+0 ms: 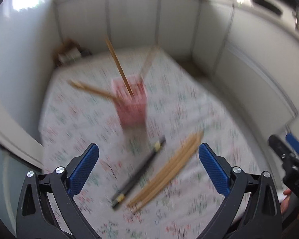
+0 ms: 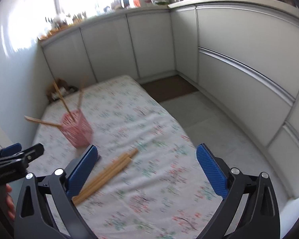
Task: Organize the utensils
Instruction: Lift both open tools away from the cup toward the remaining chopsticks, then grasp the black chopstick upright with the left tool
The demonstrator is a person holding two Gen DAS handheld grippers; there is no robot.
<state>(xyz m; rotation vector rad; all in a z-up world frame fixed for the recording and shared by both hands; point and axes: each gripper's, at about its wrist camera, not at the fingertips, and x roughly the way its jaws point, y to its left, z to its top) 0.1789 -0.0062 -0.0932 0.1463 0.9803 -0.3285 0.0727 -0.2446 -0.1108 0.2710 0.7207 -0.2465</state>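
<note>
A pink slotted holder (image 1: 130, 104) stands on the floral cloth (image 1: 73, 119) with three wooden chopsticks (image 1: 119, 66) leaning out of it; it also shows in the right wrist view (image 2: 76, 130). A bundle of several wooden chopsticks (image 1: 167, 171) and a black pair (image 1: 139, 173) lie on the cloth in front of my left gripper (image 1: 148, 156), which is open and empty above them. My right gripper (image 2: 146, 159) is open and empty, with the wooden bundle (image 2: 107, 174) by its left finger. Both views are motion-blurred.
White cabinet fronts (image 2: 239, 59) wall the table on the far and right sides. A brown mat (image 2: 169, 87) lies on the floor past the table's right edge. A brown object (image 2: 57, 91) sits at the far left corner. The right gripper shows at the left view's right edge (image 1: 289, 149).
</note>
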